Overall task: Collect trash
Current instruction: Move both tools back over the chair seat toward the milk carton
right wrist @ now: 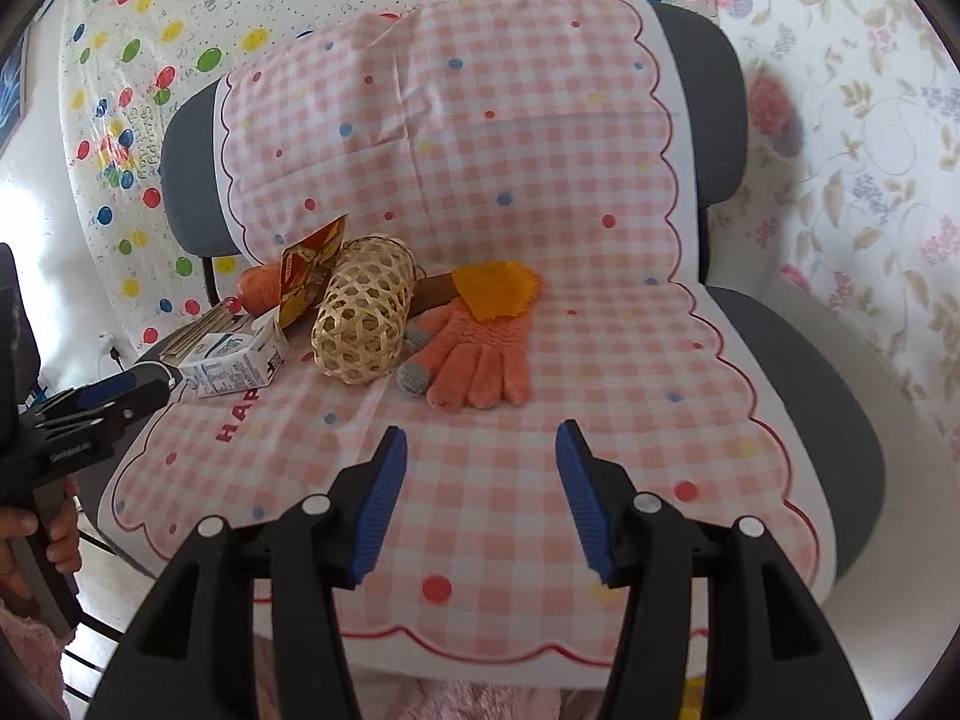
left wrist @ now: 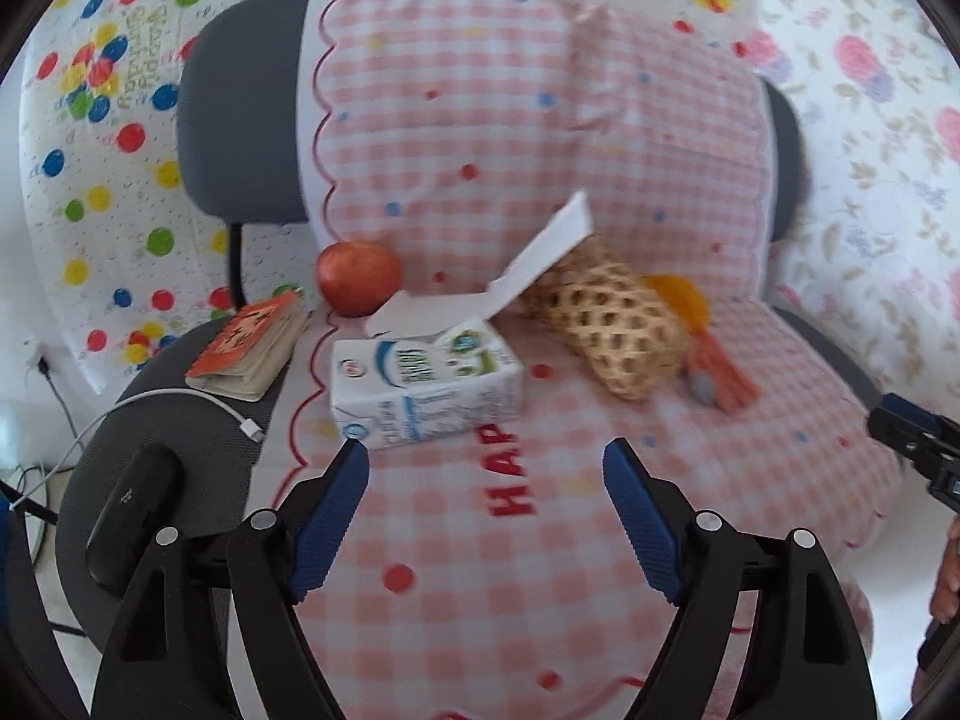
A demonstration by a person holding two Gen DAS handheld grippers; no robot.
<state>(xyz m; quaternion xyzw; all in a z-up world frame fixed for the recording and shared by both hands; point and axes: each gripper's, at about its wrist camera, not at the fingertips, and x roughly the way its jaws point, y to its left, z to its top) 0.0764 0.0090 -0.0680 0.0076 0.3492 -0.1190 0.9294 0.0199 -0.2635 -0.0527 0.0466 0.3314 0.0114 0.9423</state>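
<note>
An opened white milk carton (left wrist: 420,384) (right wrist: 234,363) lies on the pink checked cloth (left wrist: 540,540) over a chair seat. A printed piece of card (right wrist: 312,276) leans against a woven basket (left wrist: 606,324) (right wrist: 363,324) lying on its side. A crumpled orange-yellow wrapper (right wrist: 495,288) (left wrist: 678,297) rests on an orange glove (right wrist: 480,360). My left gripper (left wrist: 486,456) is open just short of the carton, with nothing between its fingers. My right gripper (right wrist: 480,432) is open and holds nothing, hovering over bare cloth in front of the glove.
A red apple (left wrist: 359,277) and a small book (left wrist: 249,348) sit behind the carton at the seat's left. A black case (left wrist: 135,516) and a white cable (left wrist: 240,420) lie on the grey seat edge. The chair back (right wrist: 714,120) rises behind.
</note>
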